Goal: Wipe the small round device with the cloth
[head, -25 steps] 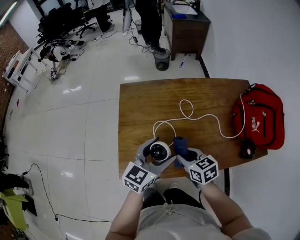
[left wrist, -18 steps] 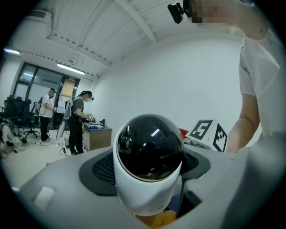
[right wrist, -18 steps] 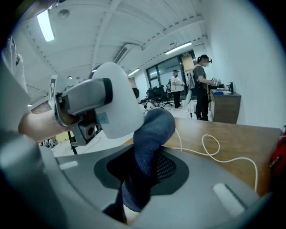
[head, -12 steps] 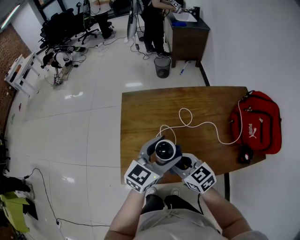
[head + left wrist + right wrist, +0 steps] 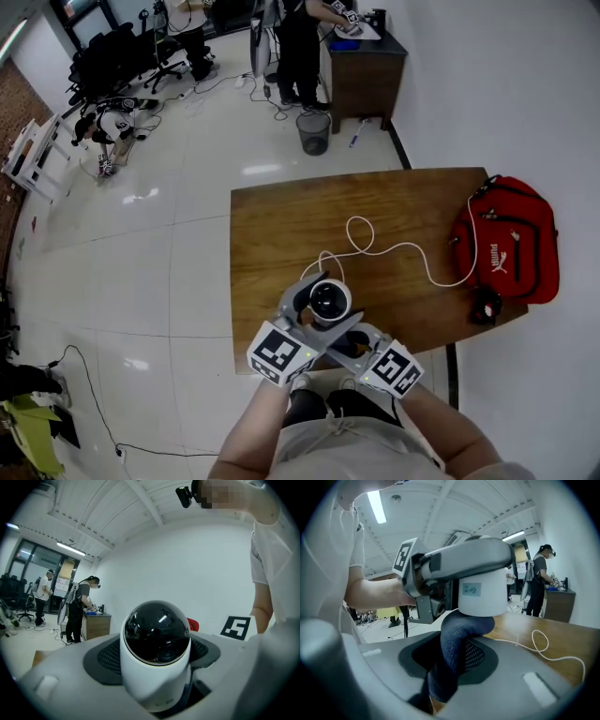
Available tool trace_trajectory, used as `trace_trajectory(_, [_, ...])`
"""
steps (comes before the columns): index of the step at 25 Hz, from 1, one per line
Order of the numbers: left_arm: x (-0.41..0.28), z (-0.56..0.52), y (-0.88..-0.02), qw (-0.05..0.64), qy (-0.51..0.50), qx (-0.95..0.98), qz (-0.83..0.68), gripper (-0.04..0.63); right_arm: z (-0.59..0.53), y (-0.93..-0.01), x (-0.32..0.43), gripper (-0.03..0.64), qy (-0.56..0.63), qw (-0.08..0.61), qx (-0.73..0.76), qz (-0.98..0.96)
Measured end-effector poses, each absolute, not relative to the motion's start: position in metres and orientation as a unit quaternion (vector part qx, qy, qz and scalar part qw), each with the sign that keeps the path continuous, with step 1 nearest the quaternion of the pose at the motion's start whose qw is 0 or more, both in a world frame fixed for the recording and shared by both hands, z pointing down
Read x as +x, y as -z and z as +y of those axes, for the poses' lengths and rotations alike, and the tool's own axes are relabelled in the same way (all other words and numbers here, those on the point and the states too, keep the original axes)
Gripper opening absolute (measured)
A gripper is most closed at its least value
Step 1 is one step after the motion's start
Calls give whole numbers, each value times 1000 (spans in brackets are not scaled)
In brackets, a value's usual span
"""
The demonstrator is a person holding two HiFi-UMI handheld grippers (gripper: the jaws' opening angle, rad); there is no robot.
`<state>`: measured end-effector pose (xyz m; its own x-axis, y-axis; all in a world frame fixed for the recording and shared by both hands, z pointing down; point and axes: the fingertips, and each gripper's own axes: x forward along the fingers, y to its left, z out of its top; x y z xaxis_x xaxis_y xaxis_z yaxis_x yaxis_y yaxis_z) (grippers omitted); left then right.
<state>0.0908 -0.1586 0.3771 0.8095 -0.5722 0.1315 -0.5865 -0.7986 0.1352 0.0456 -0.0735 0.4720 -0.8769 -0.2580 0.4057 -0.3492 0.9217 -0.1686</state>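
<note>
Glossy white tiled floor (image 5: 122,253) around a brown wooden worktop (image 5: 281,225) beside a plain white wall (image 5: 506,75), with a dark wooden cabinet (image 5: 366,75), black mesh waste bin (image 5: 313,132) and black office chairs (image 5: 117,47) beyond.

The left gripper (image 5: 157,660) clasps a small round white device with a glossy black dome (image 5: 157,639) between its grey jaws, upright, its lens facing the camera. Just behind it on the right peeps a red bag (image 5: 193,624), beside a black-and-white square marker (image 5: 236,626). Far left, two people (image 5: 79,606) stand at a dark wooden cabinet (image 5: 96,625).
</note>
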Motion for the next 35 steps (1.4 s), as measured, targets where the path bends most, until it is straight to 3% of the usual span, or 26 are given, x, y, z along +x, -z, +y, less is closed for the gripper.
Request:
trace_trajectory(4, [107,-151,-362,66,-45,955,-287,382,-102,-483,74,110,-167,195,227,-939])
trace_trajectory(8, [119,-142,-344,60,-28,959,-276,382,-125,-460,86,110,-133,172,272,-937])
trace_trajectory(13, [123,-140,-339,65,-15,958,-281,382,-115,-438,65,110,-106,127,243,-956])
trace_trajectory(24, [109,-141,-361,98,-32,949,-298,382,-81,-449,60,110,-99,135,146,-975])
trace_trajectory(35, [87,-147,-379,110,-45,937,-329,382,-131,-459,121,110,-174,103,239,-950])
